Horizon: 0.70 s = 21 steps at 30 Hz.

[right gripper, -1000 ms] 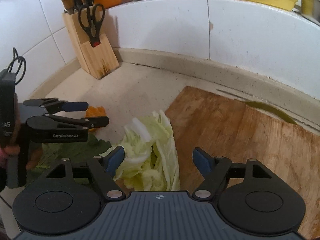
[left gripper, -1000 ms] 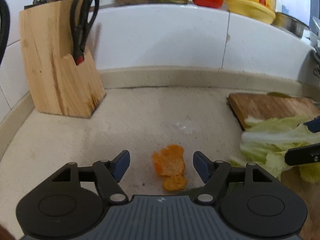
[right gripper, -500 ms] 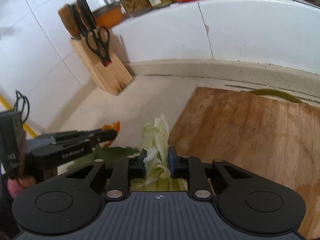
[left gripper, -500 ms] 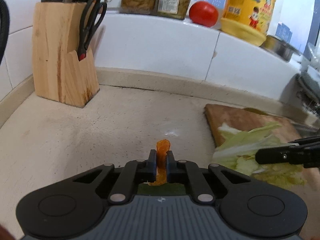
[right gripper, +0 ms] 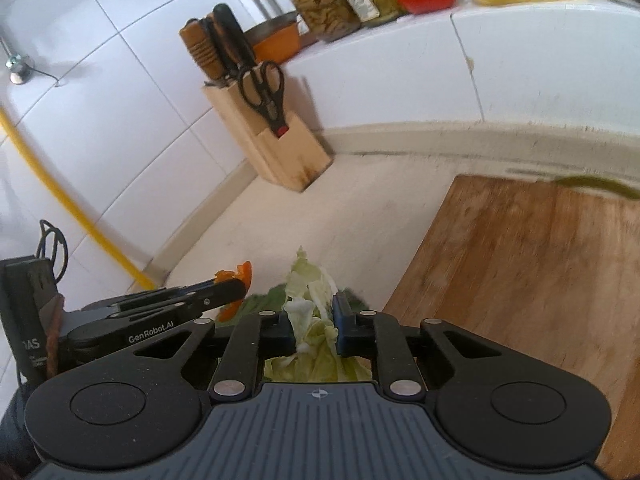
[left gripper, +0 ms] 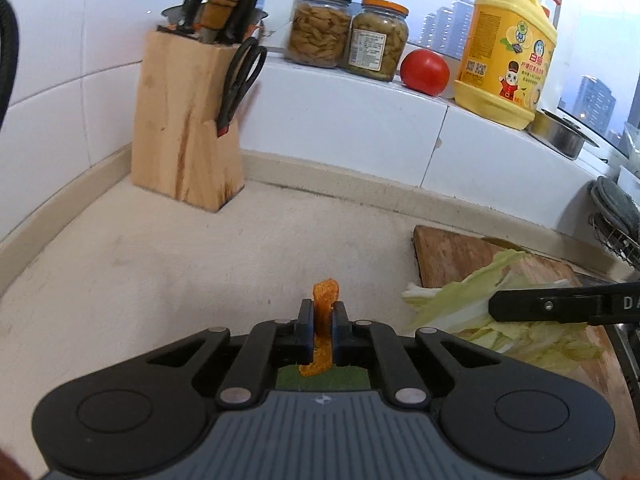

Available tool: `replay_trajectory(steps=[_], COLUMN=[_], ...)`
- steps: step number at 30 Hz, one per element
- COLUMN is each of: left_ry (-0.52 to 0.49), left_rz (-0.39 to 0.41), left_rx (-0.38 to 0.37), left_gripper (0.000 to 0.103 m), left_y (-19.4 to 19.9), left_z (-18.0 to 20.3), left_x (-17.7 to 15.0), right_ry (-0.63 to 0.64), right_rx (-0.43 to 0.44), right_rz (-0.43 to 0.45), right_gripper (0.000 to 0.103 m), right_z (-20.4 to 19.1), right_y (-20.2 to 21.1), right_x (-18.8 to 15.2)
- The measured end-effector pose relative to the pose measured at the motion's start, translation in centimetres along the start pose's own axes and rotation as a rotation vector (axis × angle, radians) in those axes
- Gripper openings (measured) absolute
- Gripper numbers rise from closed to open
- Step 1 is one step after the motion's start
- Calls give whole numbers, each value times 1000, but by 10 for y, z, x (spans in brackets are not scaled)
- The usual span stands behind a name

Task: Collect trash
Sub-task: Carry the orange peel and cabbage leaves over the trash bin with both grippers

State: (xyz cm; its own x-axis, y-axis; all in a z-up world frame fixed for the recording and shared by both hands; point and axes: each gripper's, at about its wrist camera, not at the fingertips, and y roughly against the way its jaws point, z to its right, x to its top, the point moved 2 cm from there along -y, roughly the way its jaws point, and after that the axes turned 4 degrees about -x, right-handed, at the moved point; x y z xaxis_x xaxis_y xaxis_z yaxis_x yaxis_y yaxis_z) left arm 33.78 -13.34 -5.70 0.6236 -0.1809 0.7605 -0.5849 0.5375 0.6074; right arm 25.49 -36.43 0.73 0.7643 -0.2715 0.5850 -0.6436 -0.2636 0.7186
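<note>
Peel (left gripper: 322, 334), orange, stays clamped in the left gripper (left gripper: 323, 330), now lifted higher above the counter (left gripper: 168, 264); right gripper (right gripper: 316, 326) still pinches the cabbage leaves (right gripper: 310, 312), raised beside the cutting board (right gripper: 528, 256).

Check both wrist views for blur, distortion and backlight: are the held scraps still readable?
Left wrist view: sharp, fisheye bends the ledge, bright window behind the jars; orange peel crisp in the shut left gripper. Right wrist view: motion-smeared, cutting board and wall base streaked; cabbage leaves in the shut right gripper soft but recognisable.
</note>
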Motion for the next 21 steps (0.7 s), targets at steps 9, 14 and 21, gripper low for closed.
replay_trajectory(steps=[9,14,21], left_ry=[31,59,82], left_rz=[6,48,84], left_rx=[-8,9,42], left_gripper=[8,8,8], left_y=[31,55,90], left_z=[-6,-21,-41], left_x=[-24,-34,-43], right_ry=[-86,-96,-66], right_rx=[68,96,149], right_rz=[-9,-7,-9], right_gripper=[20,20,20], right_z=[-12,-30,-71], right_y=[6,7,3], right_x=[-17,-17,-18])
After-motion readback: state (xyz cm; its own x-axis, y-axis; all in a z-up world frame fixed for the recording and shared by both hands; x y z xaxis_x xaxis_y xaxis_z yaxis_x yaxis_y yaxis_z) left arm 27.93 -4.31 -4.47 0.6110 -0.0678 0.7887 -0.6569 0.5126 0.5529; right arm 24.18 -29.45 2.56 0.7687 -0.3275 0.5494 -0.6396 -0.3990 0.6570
